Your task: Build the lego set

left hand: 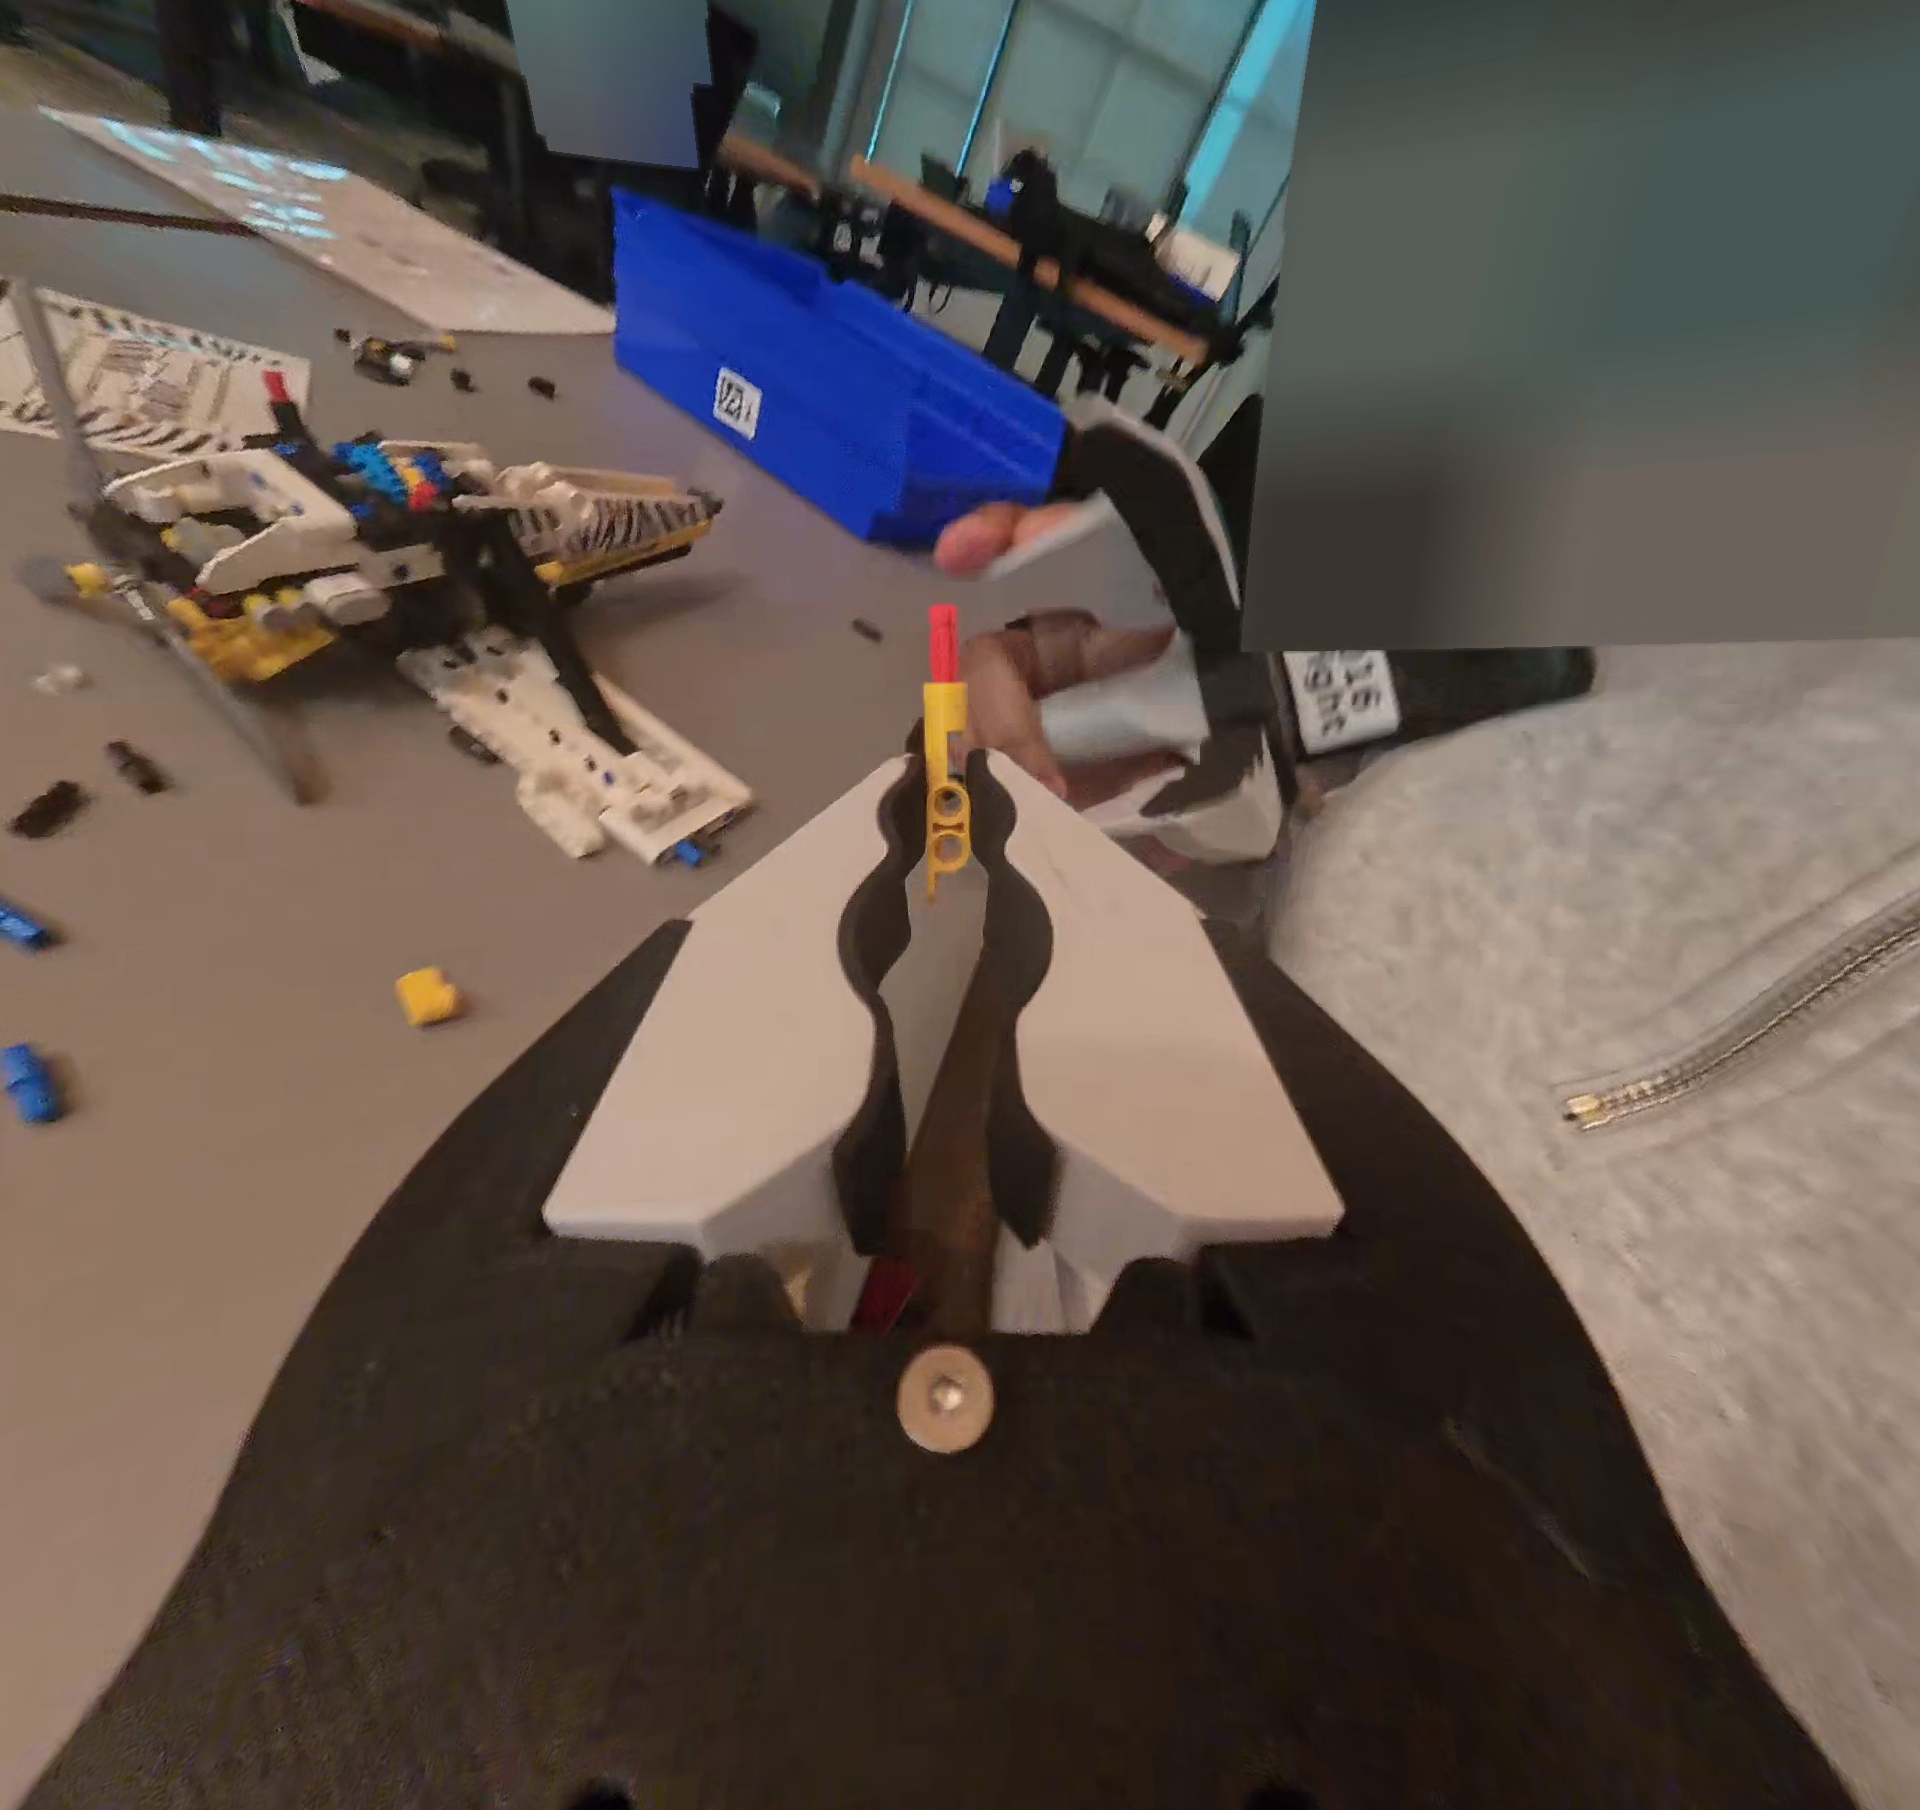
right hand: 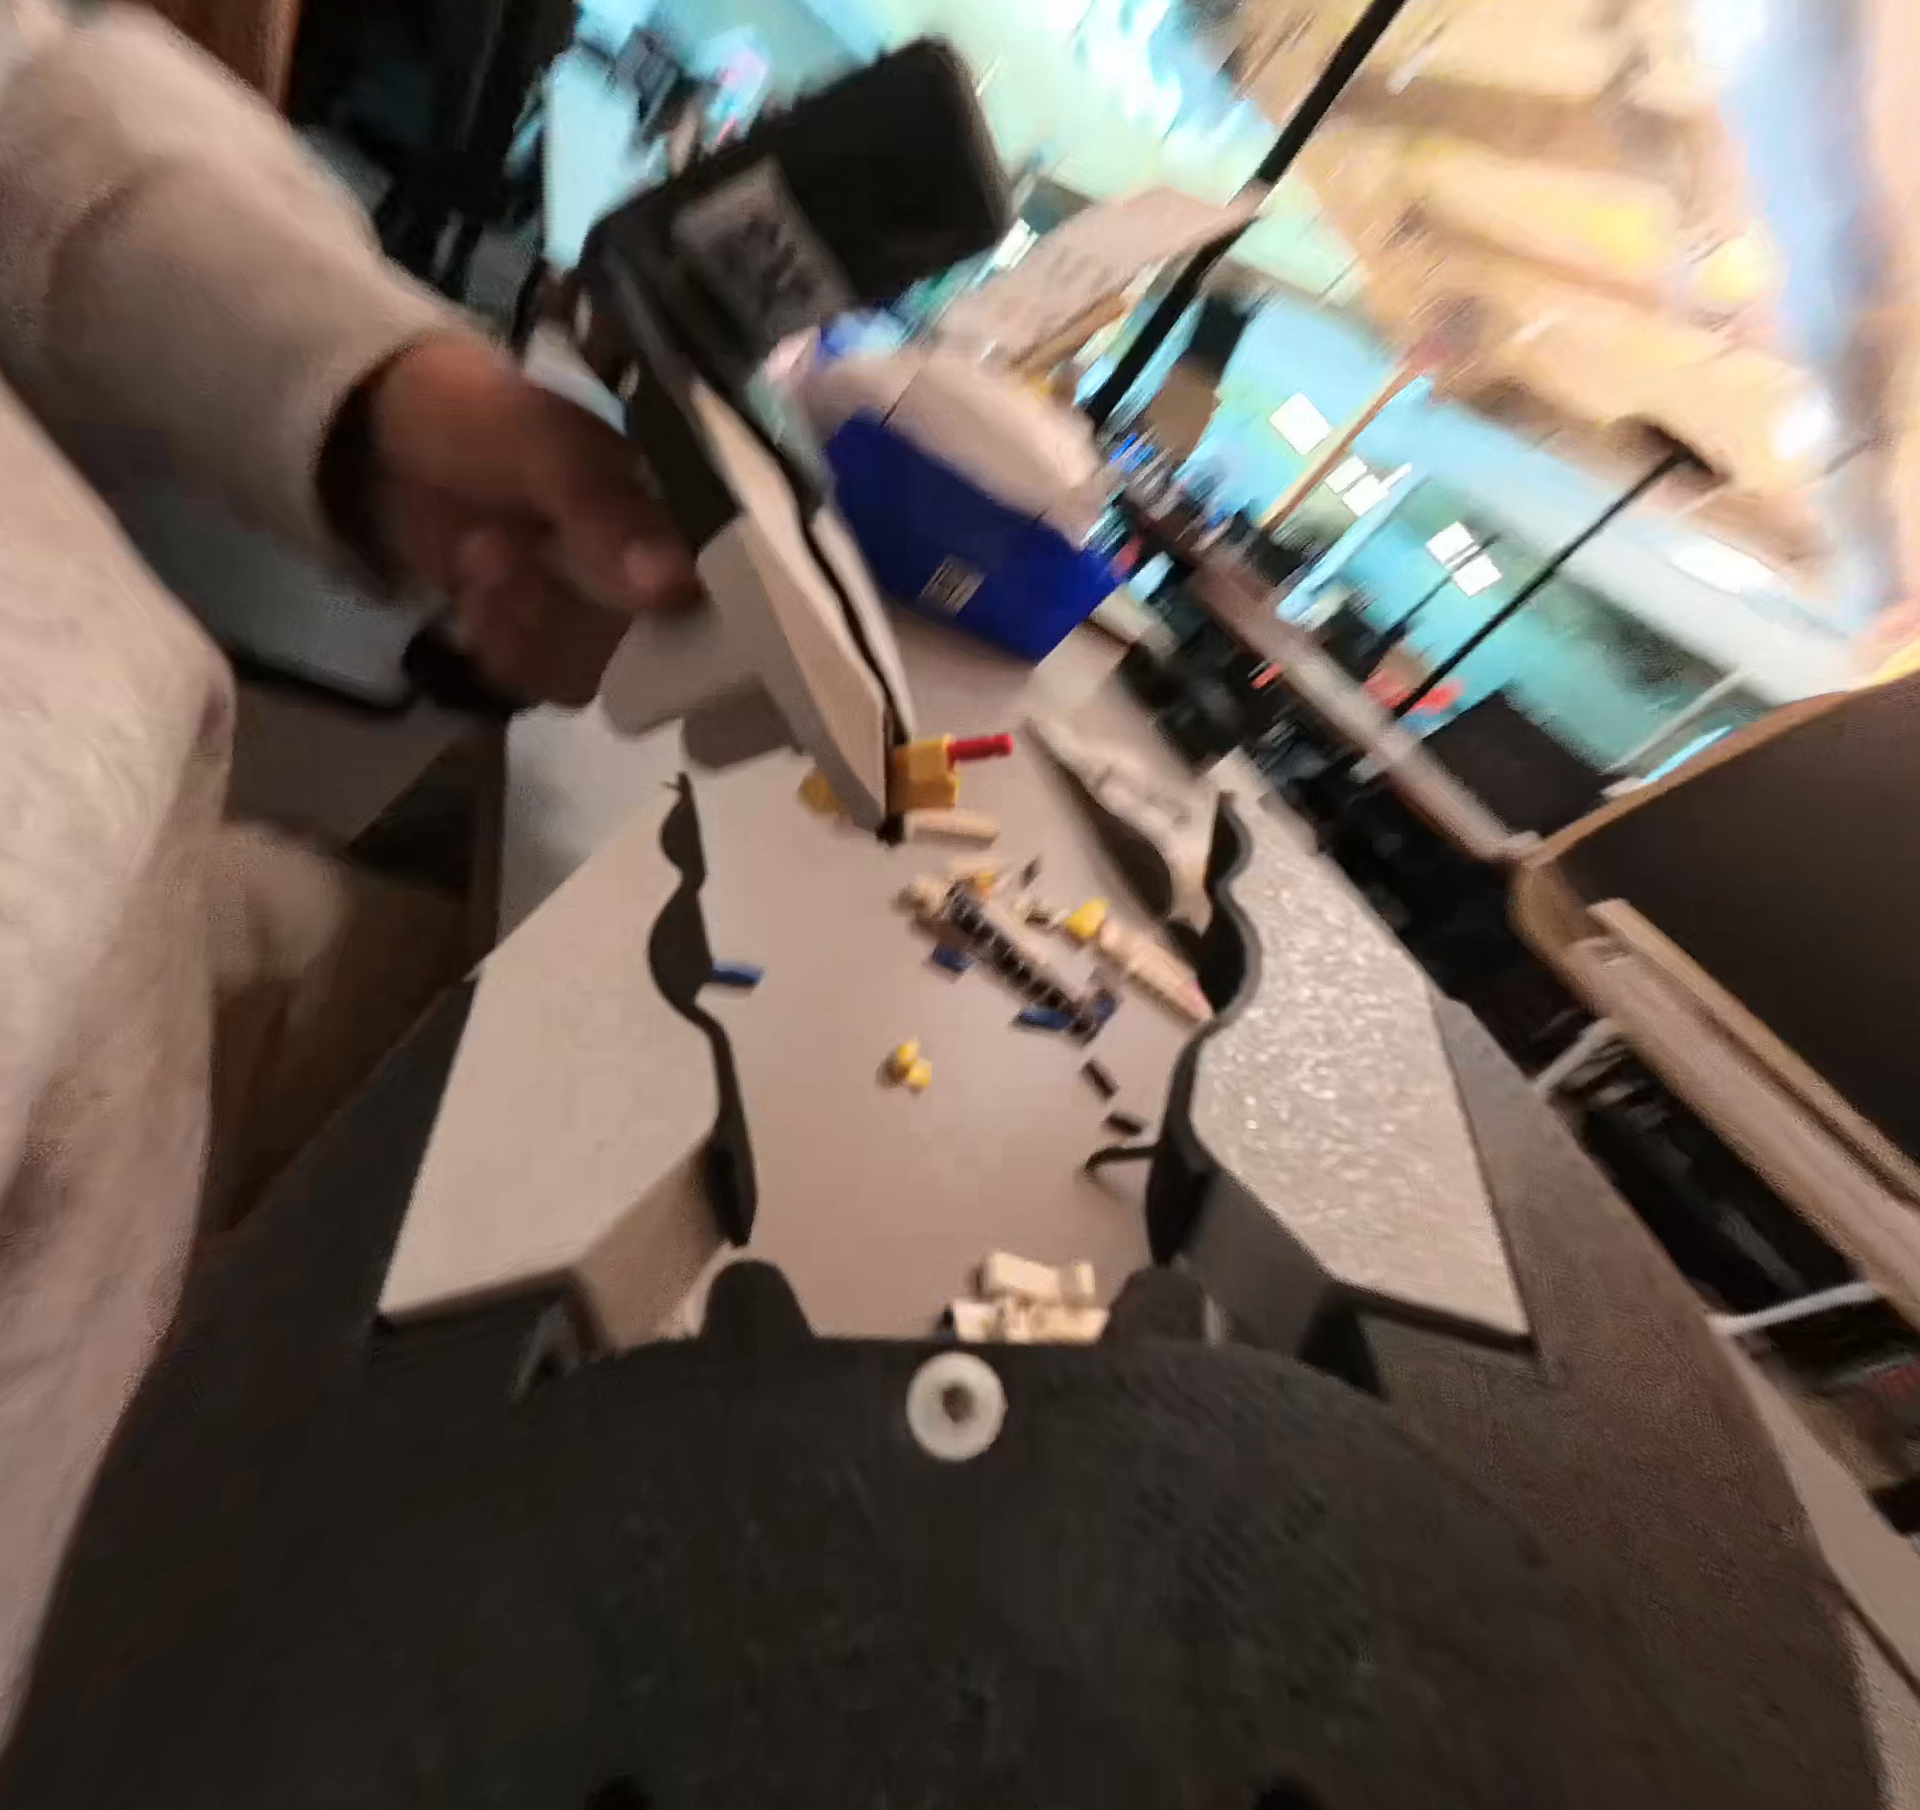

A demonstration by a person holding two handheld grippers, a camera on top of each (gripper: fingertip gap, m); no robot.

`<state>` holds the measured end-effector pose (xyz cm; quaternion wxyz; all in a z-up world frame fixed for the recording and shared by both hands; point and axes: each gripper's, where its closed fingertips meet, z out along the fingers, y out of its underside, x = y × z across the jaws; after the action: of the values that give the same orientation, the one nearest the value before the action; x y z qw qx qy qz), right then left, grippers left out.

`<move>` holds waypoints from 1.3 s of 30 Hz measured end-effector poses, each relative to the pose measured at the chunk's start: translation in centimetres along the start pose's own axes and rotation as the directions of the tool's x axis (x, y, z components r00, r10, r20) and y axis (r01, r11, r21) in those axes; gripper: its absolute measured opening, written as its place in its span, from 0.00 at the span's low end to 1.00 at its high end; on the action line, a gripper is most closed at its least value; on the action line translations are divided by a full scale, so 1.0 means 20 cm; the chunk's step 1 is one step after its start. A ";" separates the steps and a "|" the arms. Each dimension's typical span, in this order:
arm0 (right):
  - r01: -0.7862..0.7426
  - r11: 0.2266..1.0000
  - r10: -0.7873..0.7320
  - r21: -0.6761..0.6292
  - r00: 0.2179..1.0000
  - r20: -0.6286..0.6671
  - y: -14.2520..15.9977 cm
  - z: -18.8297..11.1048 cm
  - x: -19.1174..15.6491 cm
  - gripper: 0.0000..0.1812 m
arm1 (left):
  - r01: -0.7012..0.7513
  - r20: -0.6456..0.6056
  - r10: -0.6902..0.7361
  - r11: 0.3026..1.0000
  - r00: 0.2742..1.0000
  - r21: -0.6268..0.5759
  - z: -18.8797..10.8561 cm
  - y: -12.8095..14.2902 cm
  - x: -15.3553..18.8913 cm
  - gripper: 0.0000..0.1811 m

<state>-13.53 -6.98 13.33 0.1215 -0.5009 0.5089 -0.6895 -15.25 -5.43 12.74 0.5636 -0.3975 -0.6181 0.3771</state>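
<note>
Right now my left gripper (left hand: 945,773) pinches a yellow connector (left hand: 945,804) with a red pin (left hand: 942,640) poking from its top, held above the grey table (left hand: 312,1085). My right gripper (right hand: 956,815) gapes wide, holding nothing. Well to the left, the half-built lego model (left hand: 395,555) rests on the table among loose pieces (right hand: 1023,939), near a blue bin (left hand: 821,378).

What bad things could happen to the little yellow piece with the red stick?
1. The left gripper pinches the yellow piece only at its fingertips, so it might slip and drop among the loose bricks.
2. The red pin juts out bare and could pop off if bumped.
3. The open right gripper looks blurred, so it may be moving fast and could knock the piece.
</note>
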 end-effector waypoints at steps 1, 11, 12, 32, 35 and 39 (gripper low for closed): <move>0.021 0.996 -0.014 0.089 0.996 -0.087 -0.06 -0.04 0.03 0.50 | 0.007 -0.011 -0.007 1.000 1.000 0.013 0.01 -0.01 0.02 0.03; 0.098 0.974 -0.069 0.202 0.987 -0.145 -0.17 -0.17 -0.02 0.35 | 0.016 -0.058 -0.016 1.000 0.998 0.005 0.05 0.01 0.18 0.03; 0.095 0.976 -0.072 0.195 0.990 -0.119 -0.17 -0.17 -0.03 0.36 | 0.012 -0.065 -0.012 1.000 0.998 -0.002 0.06 0.02 0.19 0.03; 0.101 0.986 -0.098 0.133 0.995 -0.030 -0.16 -0.14 -0.11 0.25 | 0.167 -0.078 -0.166 0.986 0.983 0.007 0.10 0.04 0.23 0.03; 0.100 0.989 -0.099 0.113 0.995 -0.008 -0.14 -0.14 -0.12 0.24 | 0.185 -0.075 -0.185 0.983 0.980 0.002 0.11 0.06 0.22 0.02; 0.137 0.987 -0.137 0.087 0.991 -0.005 -0.12 -0.13 -0.12 0.21 | 0.197 -0.068 -0.197 0.980 0.978 -0.008 0.12 0.07 0.21 0.02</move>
<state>-13.75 -2.71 14.04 0.0957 -0.5291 0.4429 -0.7174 -17.69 -1.11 12.82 0.6188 -0.3475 -0.6349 0.3053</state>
